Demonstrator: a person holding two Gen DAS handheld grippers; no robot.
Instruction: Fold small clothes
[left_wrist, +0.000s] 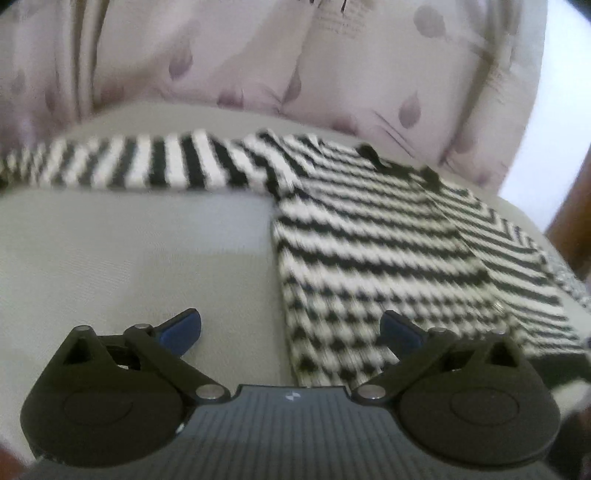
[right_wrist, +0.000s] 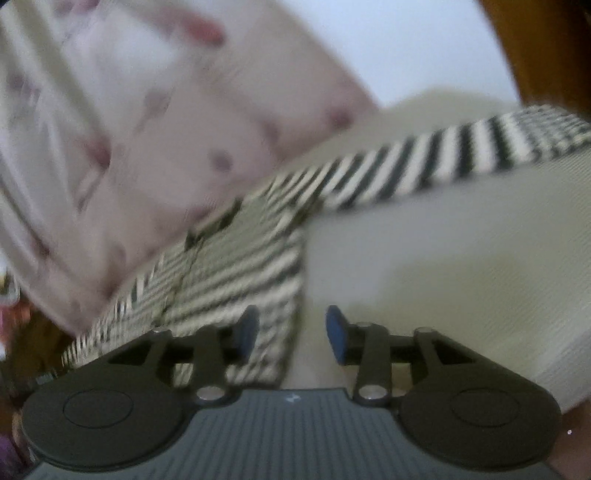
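— How's the light on my two cameras?

— Soft and even, daylight-like, rather dim and flat. No glare, and I see only faint shadows under my left gripper (left_wrist: 291, 330).

— Sharpness?

— Poor. My left view smears the striped garment (left_wrist: 388, 251) so its stripes blur into a zigzag. My right view is worse: the floral fabric (right_wrist: 147, 129) is streaked. Both bend and darken at the corners.

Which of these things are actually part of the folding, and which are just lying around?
Part of the job:
striped top
its outstretched sleeve
left gripper, open
right gripper, open

Just there:
patterned pillow
grey bed surface
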